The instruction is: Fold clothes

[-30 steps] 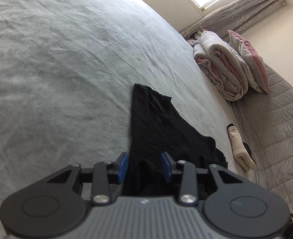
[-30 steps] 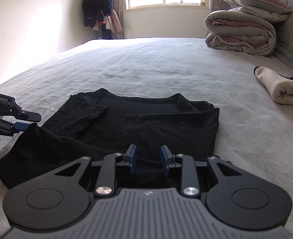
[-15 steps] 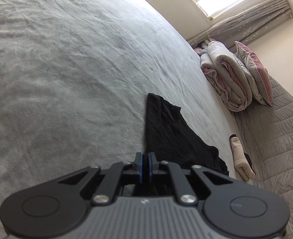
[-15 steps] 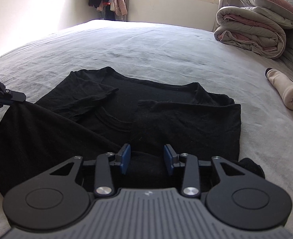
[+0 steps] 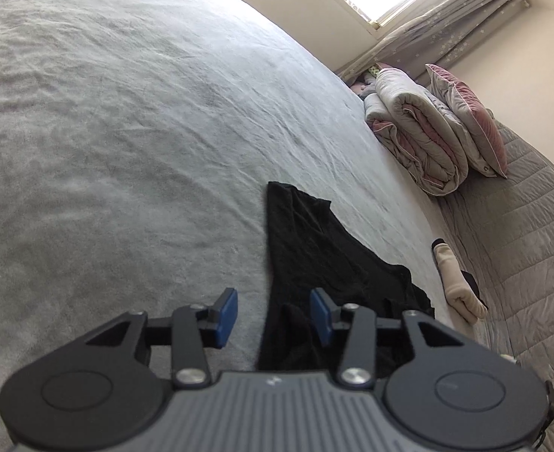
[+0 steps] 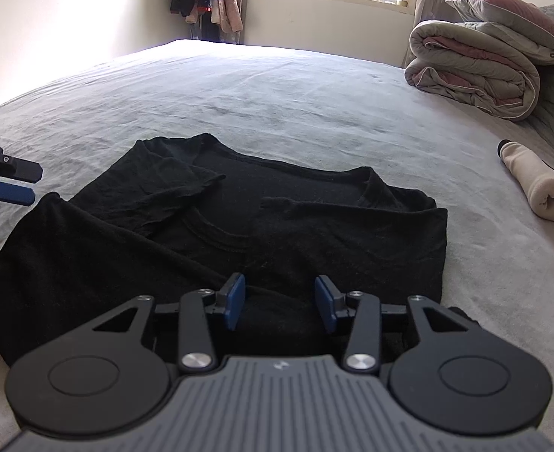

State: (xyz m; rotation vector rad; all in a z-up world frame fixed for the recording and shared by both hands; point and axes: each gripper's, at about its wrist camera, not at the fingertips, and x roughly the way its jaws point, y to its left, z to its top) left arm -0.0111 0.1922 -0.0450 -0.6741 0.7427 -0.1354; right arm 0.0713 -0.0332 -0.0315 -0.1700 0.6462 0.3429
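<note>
Left claw (image 5: 273,314) opening, pads spread, pinching nothing; near edge of black shirt (image 5: 314,260) directly under and ahead, long axis running away across the grey bed (image 5: 126,132). Right claw (image 6: 280,301) likewise opening, unloaded, poised over the shirt's near hem. Both equally close; cream roll (image 6: 540,188) well apart, rightward.
</note>
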